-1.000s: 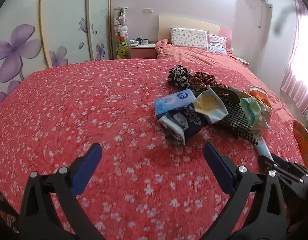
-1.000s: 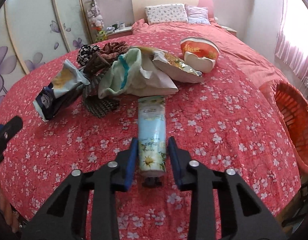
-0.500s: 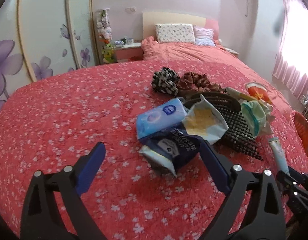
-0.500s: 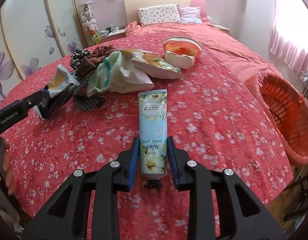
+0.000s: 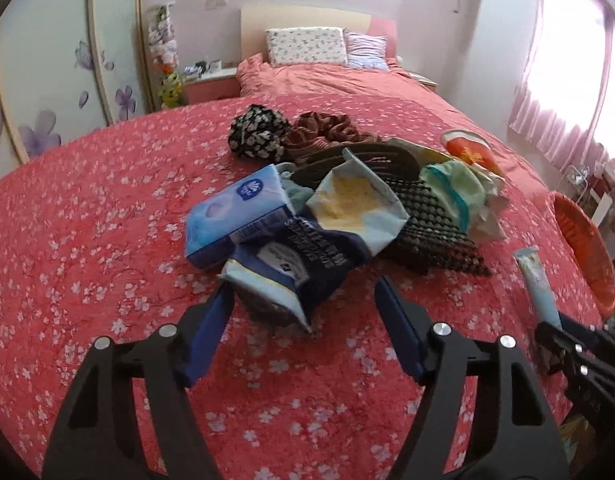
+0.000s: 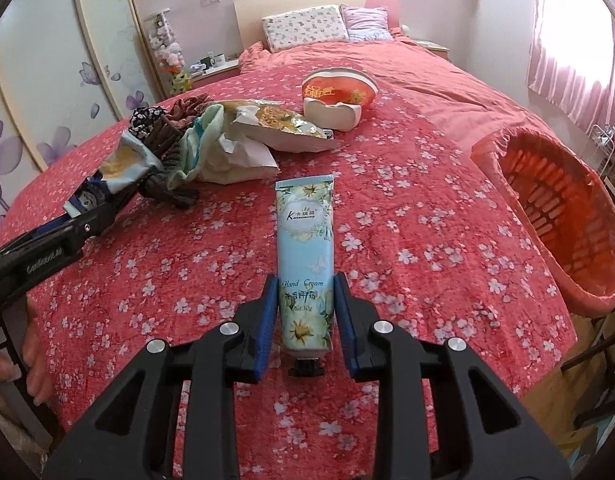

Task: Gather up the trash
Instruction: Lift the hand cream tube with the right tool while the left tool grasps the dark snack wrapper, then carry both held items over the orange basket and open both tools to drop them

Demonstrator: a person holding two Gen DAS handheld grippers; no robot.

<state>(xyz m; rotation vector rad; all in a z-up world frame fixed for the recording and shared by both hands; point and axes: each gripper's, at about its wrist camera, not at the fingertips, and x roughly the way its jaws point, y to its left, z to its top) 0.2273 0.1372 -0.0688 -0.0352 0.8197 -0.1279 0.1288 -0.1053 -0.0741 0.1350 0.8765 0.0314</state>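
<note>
Daylight enters through the pink curtains (image 6: 567, 40) on the right, and both views are bright. The window area (image 5: 579, 60) is overexposed, washing detail to white-pink haze. Shadows on the red bedspread (image 5: 87, 220) are soft and short, falling under the litter pile. Fisheye distortion bends the wardrobe doors (image 6: 87, 60) and bed edges into curves; dark vignetting fills the corners. The left wrist view shows slight motion blur and softer focus; the right wrist view is sharper, the tube's (image 6: 305, 248) print legible.
</note>
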